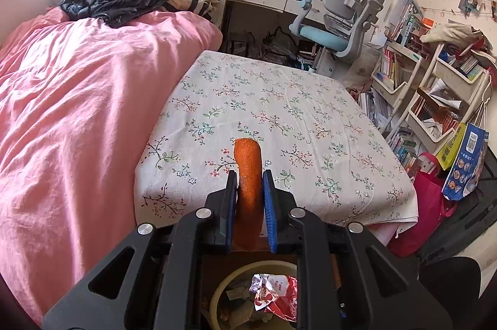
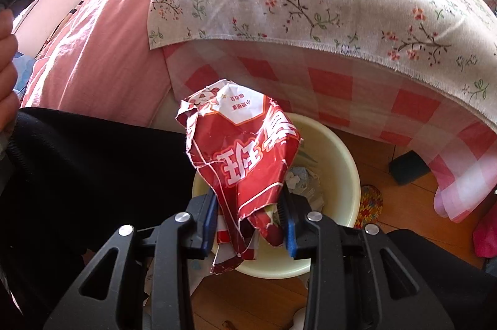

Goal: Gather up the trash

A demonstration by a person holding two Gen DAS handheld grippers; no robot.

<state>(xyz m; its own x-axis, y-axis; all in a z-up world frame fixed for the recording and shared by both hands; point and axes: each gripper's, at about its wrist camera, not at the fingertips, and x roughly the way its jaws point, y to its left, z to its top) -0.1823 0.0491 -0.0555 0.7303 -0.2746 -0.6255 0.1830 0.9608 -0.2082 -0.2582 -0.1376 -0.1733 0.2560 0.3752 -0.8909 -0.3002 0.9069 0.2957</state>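
Red crumpled snack wrapper [image 2: 245, 156], clamped in the right gripper [image 2: 248, 215], hangs above the cream bin [image 2: 338, 149] at lower centre, apparently for dropping; the left gripper [image 1: 248, 190] clamps an orange peel [image 1: 248, 171].

The wrapper [image 2: 242, 156] hangs over the basin [image 2: 338, 162] beside the table [image 2: 310, 3].

floral tabletop [image 1: 279, 100] bare, bin [image 2: 338, 156] trash-filled

A crumpled red-and-white snack wrapper [image 2: 242, 156] stands upright between the right gripper's [image 2: 250, 215] pads, above the pale yellow bin [image 2: 338, 149], which holds paper scraps. At twelve o'clock from the left gripper [image 1: 250, 190], an orange stick-shaped piece [image 1: 248, 174] juts forward, clamped lengthwise.
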